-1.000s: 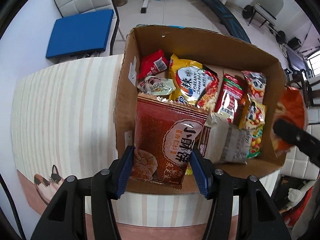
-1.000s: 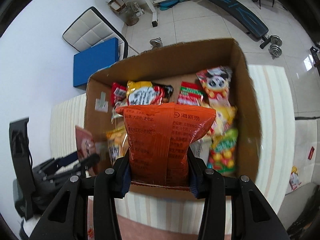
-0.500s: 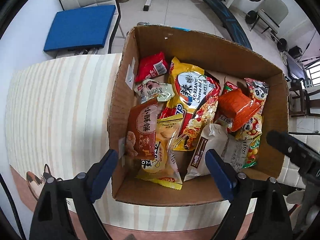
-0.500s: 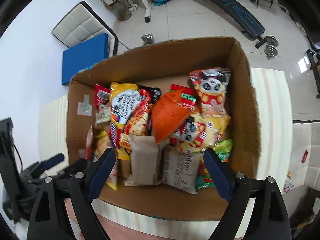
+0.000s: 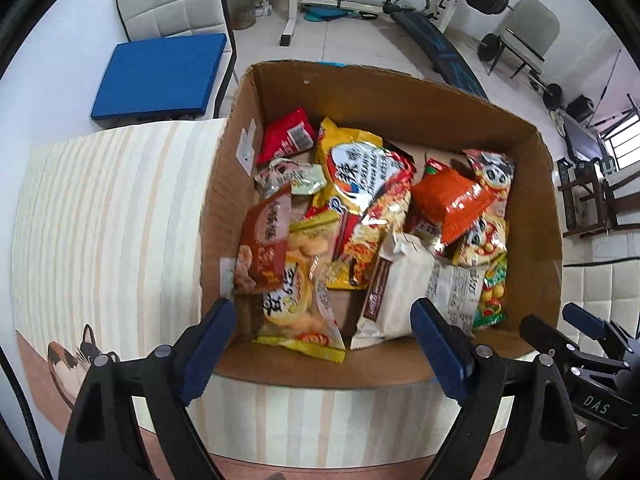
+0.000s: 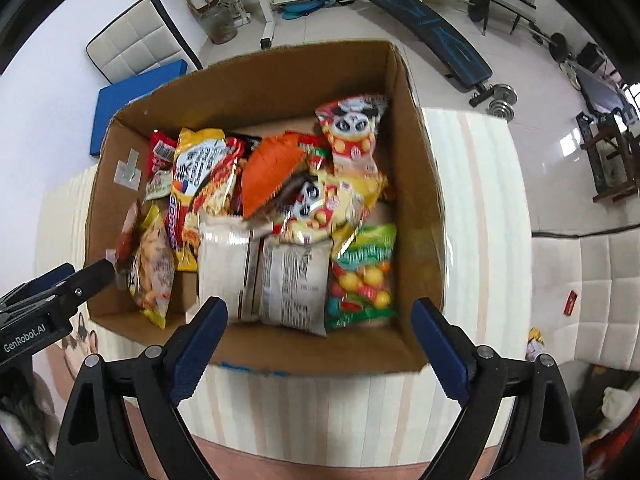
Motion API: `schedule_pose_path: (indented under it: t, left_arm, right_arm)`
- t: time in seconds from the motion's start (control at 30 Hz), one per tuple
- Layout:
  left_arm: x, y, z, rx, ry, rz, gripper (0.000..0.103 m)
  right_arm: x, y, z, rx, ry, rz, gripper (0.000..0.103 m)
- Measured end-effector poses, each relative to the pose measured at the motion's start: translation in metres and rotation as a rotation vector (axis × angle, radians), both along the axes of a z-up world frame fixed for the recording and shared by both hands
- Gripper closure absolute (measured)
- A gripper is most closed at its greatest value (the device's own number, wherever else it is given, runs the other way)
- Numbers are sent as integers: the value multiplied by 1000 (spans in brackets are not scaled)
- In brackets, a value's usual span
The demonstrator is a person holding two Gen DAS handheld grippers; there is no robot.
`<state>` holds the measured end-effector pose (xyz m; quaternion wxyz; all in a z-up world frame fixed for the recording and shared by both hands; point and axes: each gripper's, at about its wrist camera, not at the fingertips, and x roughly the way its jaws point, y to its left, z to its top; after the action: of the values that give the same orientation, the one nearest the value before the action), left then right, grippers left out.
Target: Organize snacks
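Both grippers hang spread wide and empty over the near rim: left hand-held gripper [image 5: 324,340]; right hand-held gripper [image 6: 320,340]; beyond them 1 cardboard box [image 5: 400,92] sits on the striped worktop [image 5: 100,208]; inside lie 2 white packets [image 6: 260,276], 1 orange bag [image 5: 452,200], 1 brown bag [image 5: 262,240], 2 panda bags [image 6: 352,136].

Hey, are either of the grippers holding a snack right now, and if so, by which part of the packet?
Nothing is held. The left gripper and the right gripper both stand open and empty above the near edge of the cardboard box.
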<state>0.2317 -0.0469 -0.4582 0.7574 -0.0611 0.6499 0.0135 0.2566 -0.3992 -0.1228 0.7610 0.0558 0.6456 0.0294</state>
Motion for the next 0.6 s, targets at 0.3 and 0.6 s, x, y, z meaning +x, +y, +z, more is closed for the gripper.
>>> schedule_pose_path:
  t: [0.3,0.6]
  left_arm:
    - [-24,-18,14,3,-34,-19,13]
    - [-60,-26,64,34,-159,-22,13]
  right_arm:
    - [-21,-8,17,-25,-43,-17,7]
    - [-59,-15,61,-9,-129,-17,7]
